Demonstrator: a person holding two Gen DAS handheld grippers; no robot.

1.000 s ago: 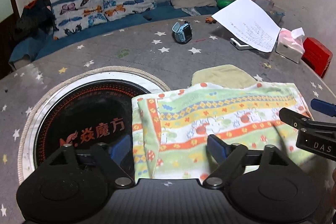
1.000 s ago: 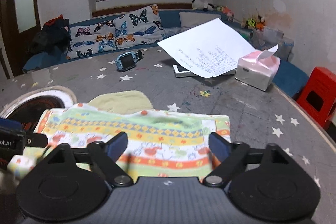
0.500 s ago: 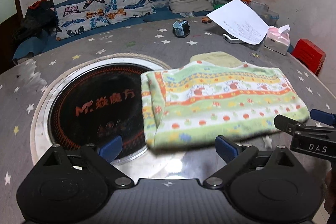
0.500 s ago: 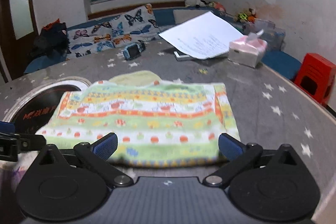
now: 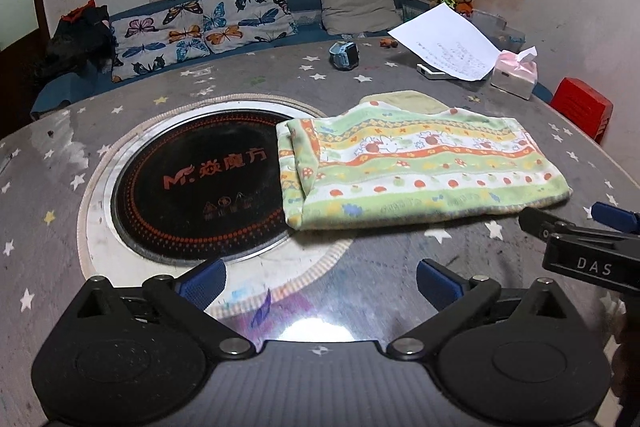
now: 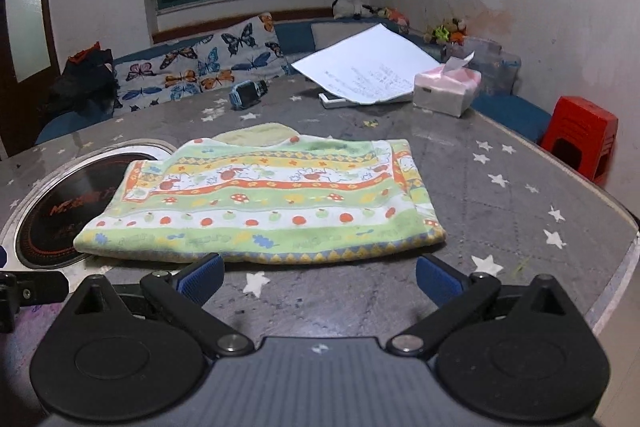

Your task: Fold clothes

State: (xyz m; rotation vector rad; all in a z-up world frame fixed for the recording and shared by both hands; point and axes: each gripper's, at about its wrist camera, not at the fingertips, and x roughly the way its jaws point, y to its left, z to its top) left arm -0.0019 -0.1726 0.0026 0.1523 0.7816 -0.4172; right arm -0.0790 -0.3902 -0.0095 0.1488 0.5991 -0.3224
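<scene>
The patterned garment (image 5: 420, 167) lies folded into a flat oblong on the star-printed worktop (image 5: 400, 83). Its left end overlaps the rim of the round inset hotplate (image 5: 192, 187), and its long near edge faces both cameras. A plain yellow-green piece (image 6: 254, 135) shows from under its far edge.

Both pairs of tongs stand clear of the cloth, on its near side. The left tongs (image 5: 320, 283) are spread wide with only bare worktop between the blue pads. The right tongs (image 6: 320, 277) are equally wide, with the left pad just short of the garment's hem. Both have just been opening, and nothing lies between either pair. This placing suits a fold just laid down and released, with the tools withdrawn so as not to drag the layers.

How many layers the fold holds cannot be read from these views. The yellow-green piece is mostly covered, so it may be part of the same garment or a separate item. In the left view the right tongs are cut off at the frame's right edge.
</scene>
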